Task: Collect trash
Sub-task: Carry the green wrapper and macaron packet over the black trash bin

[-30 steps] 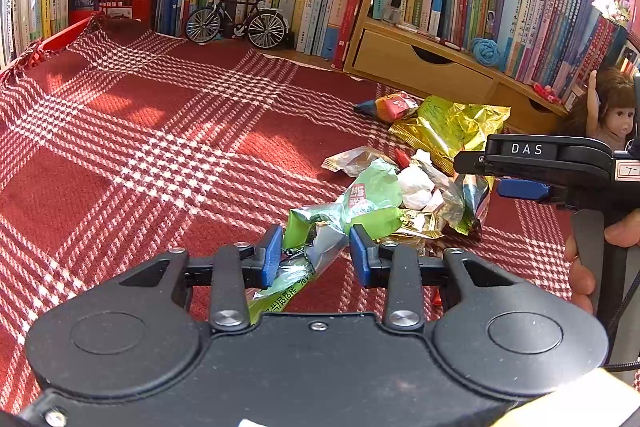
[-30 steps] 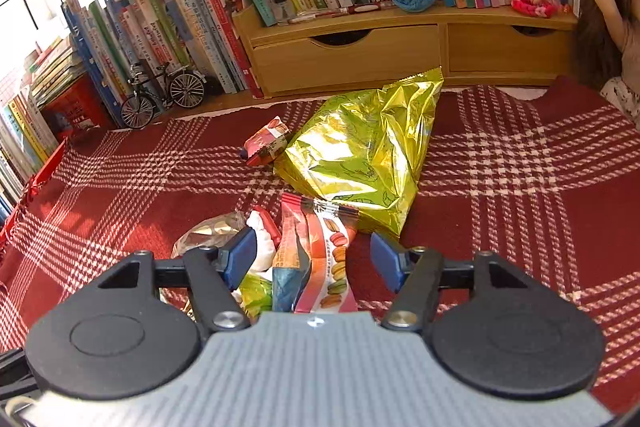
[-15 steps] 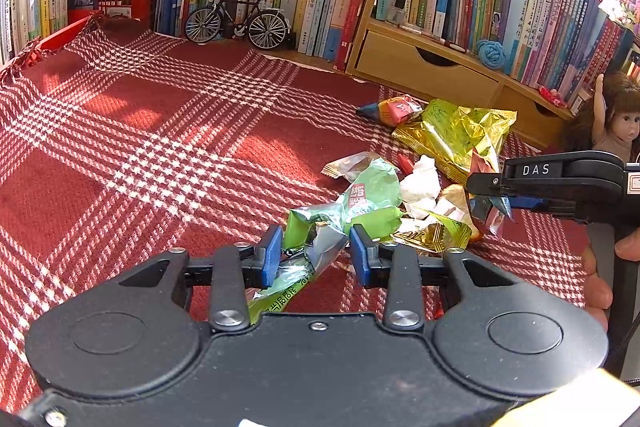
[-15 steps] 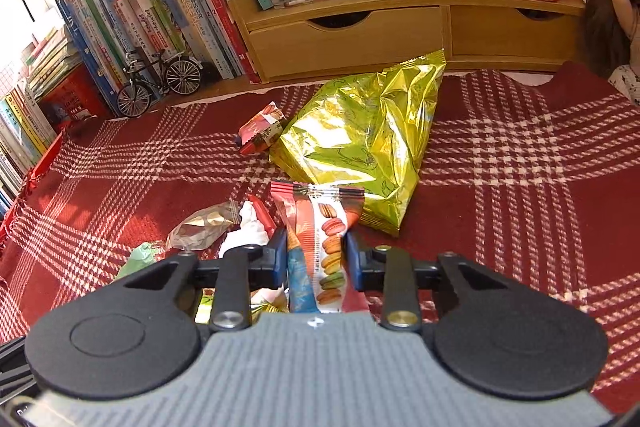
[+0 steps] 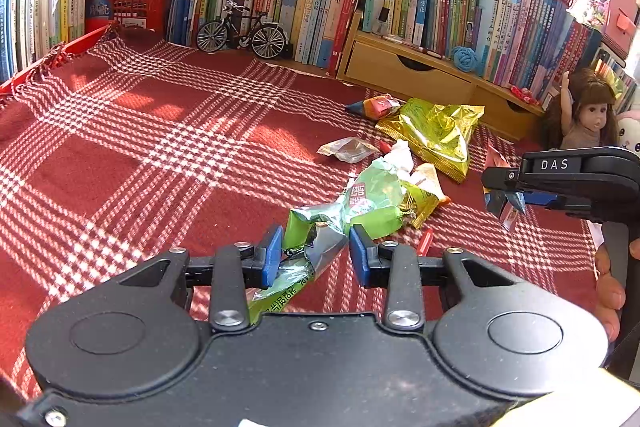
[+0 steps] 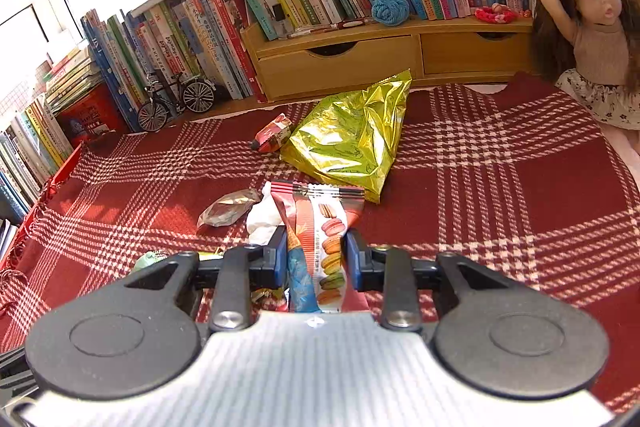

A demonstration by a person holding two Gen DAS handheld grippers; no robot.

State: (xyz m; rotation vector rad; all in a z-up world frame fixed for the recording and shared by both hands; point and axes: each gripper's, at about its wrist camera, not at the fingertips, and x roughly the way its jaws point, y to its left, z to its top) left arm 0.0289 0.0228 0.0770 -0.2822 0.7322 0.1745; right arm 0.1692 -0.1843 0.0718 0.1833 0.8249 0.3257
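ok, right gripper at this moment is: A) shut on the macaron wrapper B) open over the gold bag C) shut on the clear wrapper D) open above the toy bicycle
A: the right gripper has both blue pads pressed against the macaron wrapper, while the gold bag lies on the cloth farther ahead.

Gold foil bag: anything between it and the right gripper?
Yes. The right gripper is shut on the macaron wrapper, whose top edge reaches up toward the gold foil bag behind it.
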